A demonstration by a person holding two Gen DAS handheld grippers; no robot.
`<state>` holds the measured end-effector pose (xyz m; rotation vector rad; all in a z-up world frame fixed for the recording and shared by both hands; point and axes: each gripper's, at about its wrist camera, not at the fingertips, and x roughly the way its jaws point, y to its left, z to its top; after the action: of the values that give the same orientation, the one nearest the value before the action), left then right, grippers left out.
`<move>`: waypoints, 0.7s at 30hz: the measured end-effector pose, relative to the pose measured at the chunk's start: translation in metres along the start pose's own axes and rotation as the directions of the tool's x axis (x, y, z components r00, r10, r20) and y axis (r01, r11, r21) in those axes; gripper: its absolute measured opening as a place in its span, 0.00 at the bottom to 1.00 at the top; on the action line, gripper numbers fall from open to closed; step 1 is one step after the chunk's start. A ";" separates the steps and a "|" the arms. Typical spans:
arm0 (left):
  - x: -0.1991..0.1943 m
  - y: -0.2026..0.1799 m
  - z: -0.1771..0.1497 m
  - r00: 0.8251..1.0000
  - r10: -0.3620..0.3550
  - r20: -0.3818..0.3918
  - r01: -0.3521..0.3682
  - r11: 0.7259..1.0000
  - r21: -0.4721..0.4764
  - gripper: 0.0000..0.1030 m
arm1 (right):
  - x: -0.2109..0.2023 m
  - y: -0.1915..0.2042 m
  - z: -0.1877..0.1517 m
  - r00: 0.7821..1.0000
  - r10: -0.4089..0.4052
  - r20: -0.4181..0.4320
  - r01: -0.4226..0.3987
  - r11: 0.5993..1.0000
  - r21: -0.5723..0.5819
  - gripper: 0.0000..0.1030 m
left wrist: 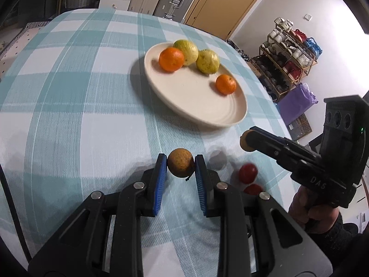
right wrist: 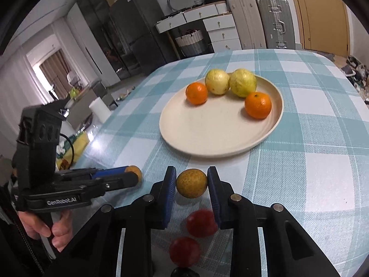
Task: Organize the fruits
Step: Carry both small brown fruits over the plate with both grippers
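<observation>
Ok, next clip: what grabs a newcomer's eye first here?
Each gripper grips a brownish round fruit above the checked cloth: left gripper, right gripper. Behind them, a cream plate holds two oranges and two yellow-green fruits, while two red fruits lie on the cloth below the right gripper.

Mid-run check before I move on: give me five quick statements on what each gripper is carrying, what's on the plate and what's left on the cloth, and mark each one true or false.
1. The left gripper holds a brownish round fruit between its jaws. True.
2. The right gripper is empty. False: it grips a yellow-brown fruit.
3. The plate carries four fruits. True: two oranges and two yellow-green ones.
4. The two red fruits already lie on the plate. False: they lie on the checked tablecloth, below the right gripper.
5. The plate sits on a bare wooden table. False: it rests on the checked tablecloth.
</observation>
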<state>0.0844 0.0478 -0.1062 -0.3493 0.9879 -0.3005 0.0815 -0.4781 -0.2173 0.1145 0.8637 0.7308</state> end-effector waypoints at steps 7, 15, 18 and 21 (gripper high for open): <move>0.004 -0.010 0.036 1.000 0.001 0.023 -0.001 1.000 0.022 0.21 | -0.003 -0.007 0.019 0.999 0.016 0.036 -0.016 1.000 0.006 0.28; 0.034 -0.020 0.079 1.000 -0.009 0.008 0.009 1.000 0.029 0.21 | 0.004 -0.016 0.044 0.998 -0.001 0.055 0.002 1.000 -0.011 0.28; 0.048 -0.019 0.092 1.000 -0.015 -0.006 0.015 1.000 0.014 0.21 | 0.010 -0.024 0.053 0.998 -0.001 0.061 0.001 1.000 0.012 0.28; 0.060 -0.019 0.104 0.999 -0.028 -0.018 0.028 1.000 -0.006 0.21 | 0.015 -0.032 0.063 0.998 0.002 0.069 -0.005 0.999 0.035 0.28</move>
<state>0.2024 0.0223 -0.0919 -0.3665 1.0023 -0.3272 0.1515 -0.4808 -0.1978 0.1714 0.8108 0.7115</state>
